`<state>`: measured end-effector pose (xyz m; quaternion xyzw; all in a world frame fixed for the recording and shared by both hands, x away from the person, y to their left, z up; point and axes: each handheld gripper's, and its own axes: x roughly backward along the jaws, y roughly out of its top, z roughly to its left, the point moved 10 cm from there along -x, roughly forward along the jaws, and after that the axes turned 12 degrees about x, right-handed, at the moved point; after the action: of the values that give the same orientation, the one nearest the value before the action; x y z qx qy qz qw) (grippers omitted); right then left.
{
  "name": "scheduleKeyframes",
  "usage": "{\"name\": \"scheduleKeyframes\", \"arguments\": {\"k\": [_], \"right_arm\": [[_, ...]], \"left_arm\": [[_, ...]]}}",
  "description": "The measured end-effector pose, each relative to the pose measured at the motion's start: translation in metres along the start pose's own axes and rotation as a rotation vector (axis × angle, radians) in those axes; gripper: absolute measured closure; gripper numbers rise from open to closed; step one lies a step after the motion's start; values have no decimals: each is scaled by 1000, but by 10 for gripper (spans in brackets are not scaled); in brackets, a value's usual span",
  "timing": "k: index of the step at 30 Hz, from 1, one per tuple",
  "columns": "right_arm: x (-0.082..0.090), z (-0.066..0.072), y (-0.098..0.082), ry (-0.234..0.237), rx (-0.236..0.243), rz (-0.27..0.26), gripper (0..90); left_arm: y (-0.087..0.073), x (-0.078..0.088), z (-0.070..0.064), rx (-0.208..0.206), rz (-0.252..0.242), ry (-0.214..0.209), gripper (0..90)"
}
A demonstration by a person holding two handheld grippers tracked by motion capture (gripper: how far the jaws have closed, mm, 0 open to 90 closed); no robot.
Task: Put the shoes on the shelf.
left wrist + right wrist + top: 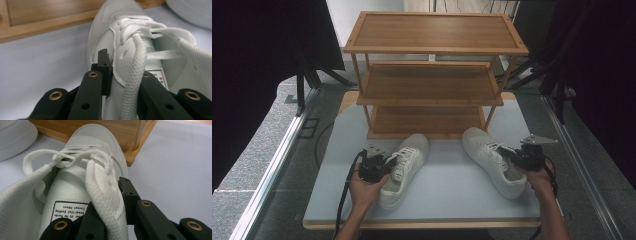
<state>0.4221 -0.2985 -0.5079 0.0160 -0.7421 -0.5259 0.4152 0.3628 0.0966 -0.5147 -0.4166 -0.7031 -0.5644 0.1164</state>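
Closest to the camera, two forearms come in from the near edge of the table [447, 197], each hand holding a gripper clamped on a white sneaker.

Left sneaker [404, 167] lies near the middle of the pale tabletop, its toe pointing far and slightly right toward the foot of the wooden rack [432, 75], its heel toward the near left; its long axis runs diagonally from near left to far right. Right sneaker [494, 161] mirrors it: the toe points far and left toward the rack, the heel near and right, so the two toes converge while the heels spread apart. Both stand on their soles, laces up, just in front of the rack's lowest shelf.

On the left gripper [373, 165], the jaws pinch the outer side wall of the left sneaker beside the laces: in the left gripper view one black jaw sits outside the upper and the other inside the opening, with the wall and a loose lace [132, 75] between them. On the right gripper [528, 156], the jaws likewise pinch the right sneaker's outer collar, one jaw inside by the printed insole label [71, 210], the other outside.

Beyond the shoes the three-tier rack stands at the table's far end, its shelves bare wood. Dark curtains hang on both sides.
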Motion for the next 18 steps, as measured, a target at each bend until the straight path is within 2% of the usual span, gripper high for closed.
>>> {"name": "scheduleKeyframes", "arguments": {"k": [2,4,6,7,8,9,10,11,13,14,15,16,17,18], "right_arm": [[2,1,1,-8,-7,-2,837],[2,1,1,-8,-10,-2,836],[6,2,4,-9,-8,-13,836],[11,3,8,-3,-21,-34,836],[11,3,8,-3,-21,-34,836],[15,3,10,6,-56,-62,836],[15,3,10,6,-56,-62,836],[21,4,11,20,-96,-90,836],[25,4,11,31,-132,-113,835],[25,4,11,31,-132,-113,835],[31,5,11,42,-176,-144,835],[31,5,11,42,-176,-144,835],[35,6,12,52,-214,-169,835],[36,7,12,54,-224,-180,835]], "left_arm": [[0,2,-1,30,1,-32,812],[0,3,-1,30,0,-36,812],[2,7,-4,44,-12,-63,812],[5,12,-7,57,-29,-90,812],[5,12,-7,57,-29,-90,812],[10,19,-10,80,-55,-139,812],[10,19,-10,80,-55,-139,812],[14,26,-13,114,-87,-189,812],[18,33,-16,148,-121,-239,812],[18,33,-16,148,-121,-239,812],[21,39,-18,168,-148,-283,812],[21,39,-18,168,-148,-283,812],[23,45,-21,173,-165,-321,811],[24,47,-21,176,-172,-337,811]]}}
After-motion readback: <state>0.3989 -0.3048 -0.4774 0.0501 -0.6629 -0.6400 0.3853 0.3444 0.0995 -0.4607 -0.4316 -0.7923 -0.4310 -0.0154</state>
